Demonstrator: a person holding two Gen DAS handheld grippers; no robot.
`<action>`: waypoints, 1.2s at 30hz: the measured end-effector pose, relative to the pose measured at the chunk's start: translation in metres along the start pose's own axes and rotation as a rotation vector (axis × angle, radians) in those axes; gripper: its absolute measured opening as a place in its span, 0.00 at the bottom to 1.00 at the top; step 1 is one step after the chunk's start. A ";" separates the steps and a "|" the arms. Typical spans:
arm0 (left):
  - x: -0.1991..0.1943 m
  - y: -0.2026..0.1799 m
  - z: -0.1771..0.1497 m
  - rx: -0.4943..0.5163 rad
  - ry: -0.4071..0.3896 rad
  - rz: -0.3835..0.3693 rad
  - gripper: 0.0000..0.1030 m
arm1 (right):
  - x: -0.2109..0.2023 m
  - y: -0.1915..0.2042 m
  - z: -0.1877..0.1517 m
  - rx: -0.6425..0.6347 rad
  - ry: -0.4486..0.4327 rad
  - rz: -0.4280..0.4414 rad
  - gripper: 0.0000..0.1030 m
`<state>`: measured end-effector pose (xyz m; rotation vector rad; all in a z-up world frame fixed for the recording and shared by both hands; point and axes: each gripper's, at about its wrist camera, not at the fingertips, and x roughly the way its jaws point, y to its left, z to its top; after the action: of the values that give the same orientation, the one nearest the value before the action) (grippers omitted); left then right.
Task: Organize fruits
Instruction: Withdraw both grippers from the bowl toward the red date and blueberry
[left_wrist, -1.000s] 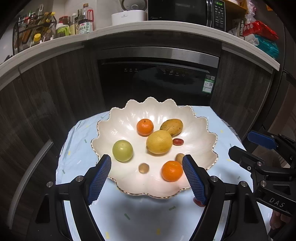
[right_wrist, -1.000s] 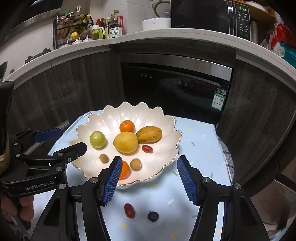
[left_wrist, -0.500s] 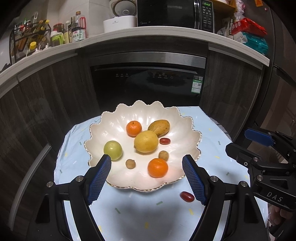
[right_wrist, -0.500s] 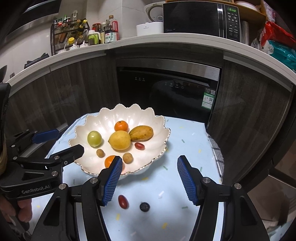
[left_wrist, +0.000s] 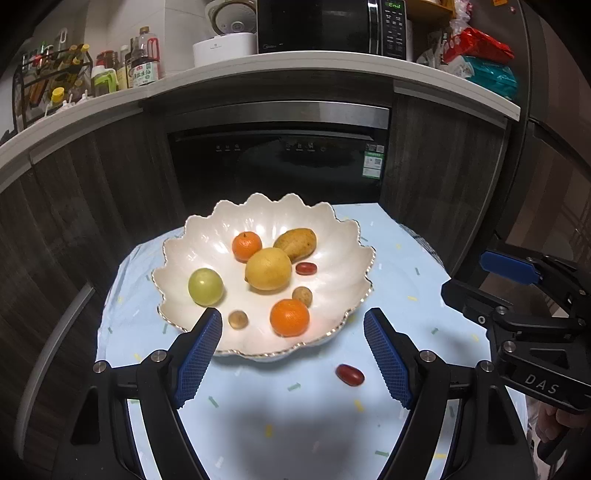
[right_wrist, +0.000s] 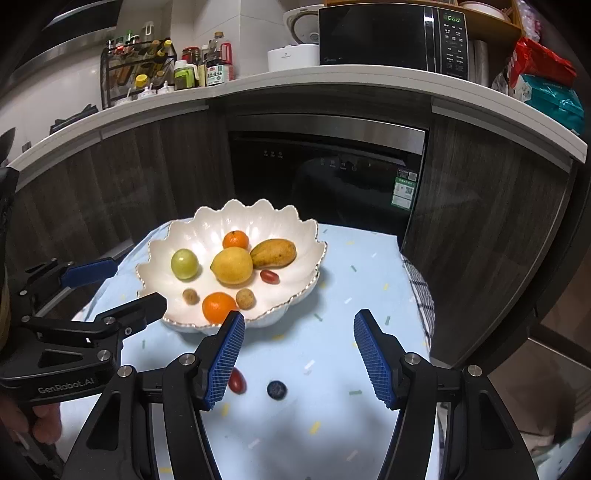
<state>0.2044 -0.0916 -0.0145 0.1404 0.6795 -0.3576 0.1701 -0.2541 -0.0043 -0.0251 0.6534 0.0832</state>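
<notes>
Left wrist view: the left tongs (left_wrist: 293, 360) gape wide and empty over the near rim of the scalloped bowl (left_wrist: 354, 240), which sits on the pale blue worktop (left_wrist: 406, 280) holding a lemon (left_wrist: 268, 268), two oranges, a green fruit (left_wrist: 205, 287) and small pieces; a red date (left_wrist: 349, 374) lies loose just outside the bowl

Right wrist view: the right tongs (right_wrist: 298, 358) are wide too, nothing held, above the red date (right_wrist: 236, 381) and a blueberry (right_wrist: 276, 389), both on the cloth near the bowl (right_wrist: 306, 258)

Red date (right_wrist: 236, 381) half hidden behind left finger (right gripper's).
</notes>
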 end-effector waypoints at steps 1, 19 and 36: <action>0.000 -0.001 -0.002 0.003 0.001 -0.002 0.77 | 0.000 0.000 -0.002 -0.004 0.002 0.002 0.61; 0.016 -0.026 -0.047 0.084 0.066 -0.041 0.76 | 0.022 -0.003 -0.047 -0.049 0.081 0.067 0.61; 0.057 -0.043 -0.068 0.181 0.112 -0.088 0.74 | 0.061 -0.009 -0.073 -0.111 0.162 0.135 0.59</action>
<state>0.1894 -0.1308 -0.1037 0.3049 0.7650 -0.4981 0.1753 -0.2626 -0.0996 -0.0954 0.8121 0.2497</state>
